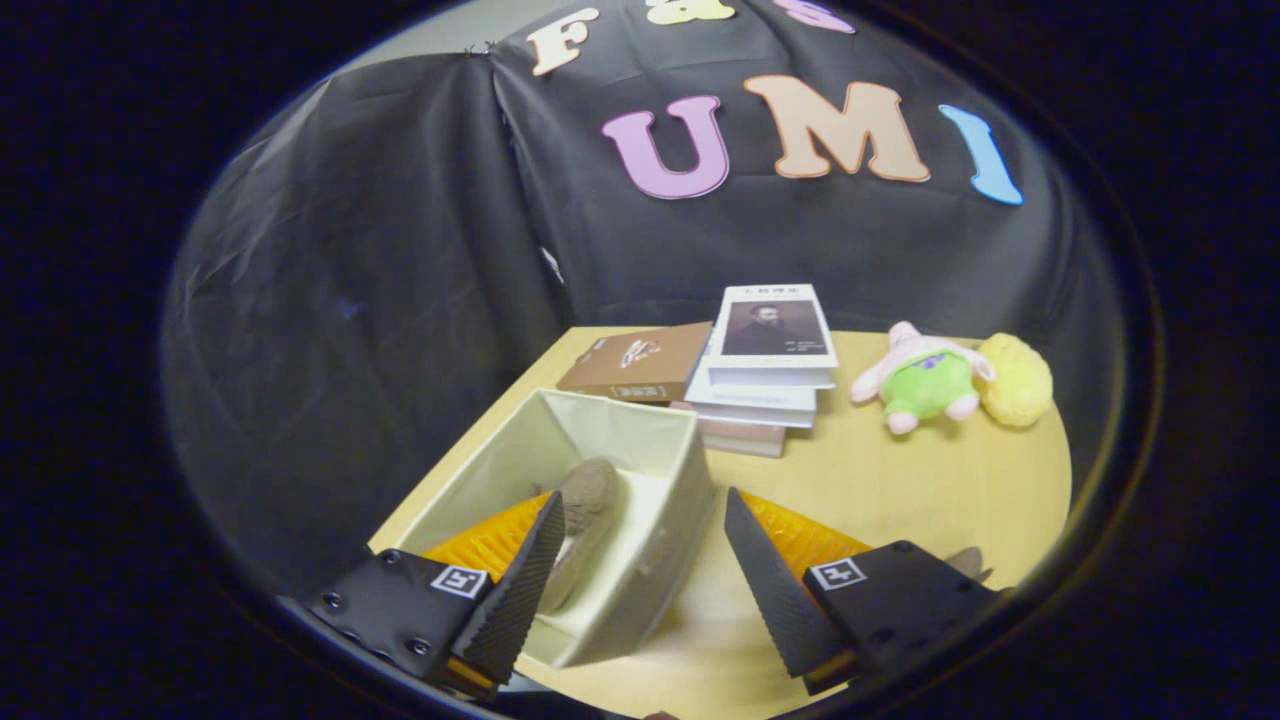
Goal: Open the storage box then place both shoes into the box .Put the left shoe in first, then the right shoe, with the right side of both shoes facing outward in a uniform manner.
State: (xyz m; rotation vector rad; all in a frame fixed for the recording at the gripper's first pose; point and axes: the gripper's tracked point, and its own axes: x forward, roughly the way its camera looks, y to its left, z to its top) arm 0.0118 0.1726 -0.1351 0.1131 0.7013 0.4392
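In the gripper view, the gripper (pixel 640 535) hangs above the near end of a pale wooden surface (pixel 900 480), its two fingers spread wide apart and grasping nothing. The storage box (pixel 640 440), a cream fabric bin with its top open, sits on the surface just ahead of the fingers; its right wall and near corner fall in the gap between them, while the left finger (pixel 520 590) overlaps the box's inner space. Inside the box lies one brown shoe (pixel 585 510), stretched lengthwise along the floor of the box, its rounded end pointing away toward the far wall and its near part hidden behind the left finger. Which shoe of the pair it is, I cannot tell. At the tip of the right finger's mount a small brownish shape (pixel 968 562) peeks out on the surface, too little of it visible to identify. Beyond the box stand a brown book (pixel 640 362) and a stack of books (pixel 765 375), touching each other. Farther right lie a plush toy (pixel 925 378) and a yellow plush (pixel 1018 378), pressed together.
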